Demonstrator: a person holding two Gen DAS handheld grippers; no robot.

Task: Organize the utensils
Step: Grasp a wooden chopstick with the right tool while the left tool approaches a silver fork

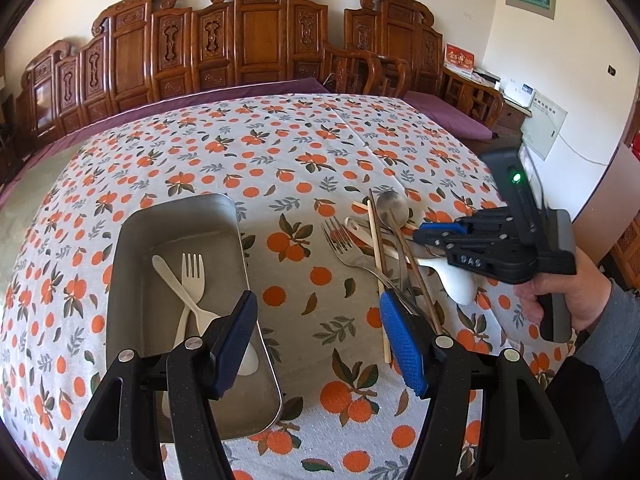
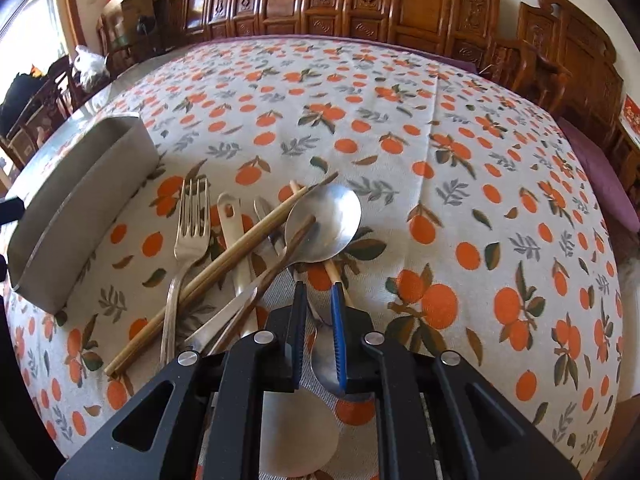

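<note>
Left wrist view: the left claw (image 1: 320,332) hangs wide open and empty over the tabletop (image 1: 304,152), beside the metal tray (image 1: 132,240) holding a white fork (image 1: 194,276). Right wrist view: the right claw (image 2: 318,304) stands narrowly parted astride the metal spoon (image 2: 324,222) handle in the utensil pile (image 2: 240,248); whether its pads press it, I cannot tell.

Surface under orange-print tablecloth (image 1: 280,152) carries metal tray (image 1: 132,248) at 9 o'clock, utensil pile (image 1: 380,248) at 3 o'clock.

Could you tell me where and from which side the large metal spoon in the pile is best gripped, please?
Grip the metal spoon by its thin handle just below the bowl, coming from above with jaws astride it. The bowl is too wide, and a dark chopstick lies across it.
</note>
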